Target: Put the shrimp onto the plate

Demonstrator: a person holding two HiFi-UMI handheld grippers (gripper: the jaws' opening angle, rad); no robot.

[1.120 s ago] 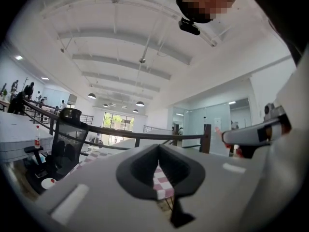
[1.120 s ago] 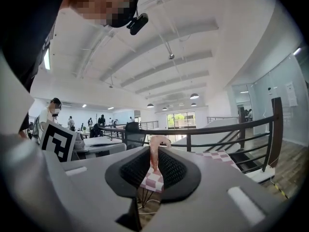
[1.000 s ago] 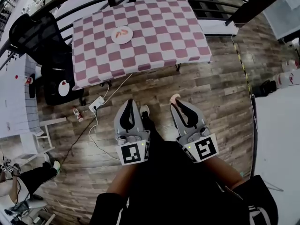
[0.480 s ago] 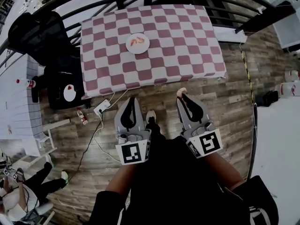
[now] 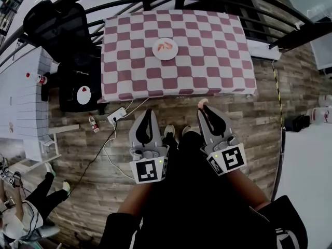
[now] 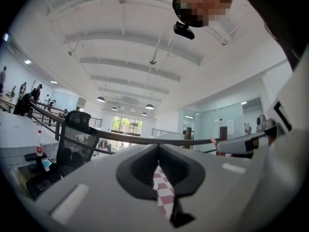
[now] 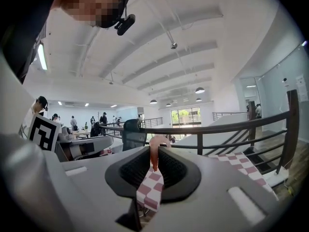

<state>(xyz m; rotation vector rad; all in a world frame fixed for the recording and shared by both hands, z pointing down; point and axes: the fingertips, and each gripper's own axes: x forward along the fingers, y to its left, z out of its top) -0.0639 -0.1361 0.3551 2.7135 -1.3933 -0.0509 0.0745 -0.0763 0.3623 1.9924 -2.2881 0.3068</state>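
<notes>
The checkered bench (image 5: 207,61) is closer than a second ago. The right gripper (image 5: 203,108) grasps a pink shrimp (image 7: 154,149) at its tips. The left gripper (image 5: 147,113) is clenched and empty. The plate (image 5: 155,50) lies mid-bench, still well apart, so delivery looks near.

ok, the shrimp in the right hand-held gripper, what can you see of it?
The shrimp is small, pale pink and curved. The right hand-held gripper pinches it at the jaw tips, its curled end poking out beyond them. It is held in the air over the wood floor, short of the checked table; only the jaws touch it.
</notes>
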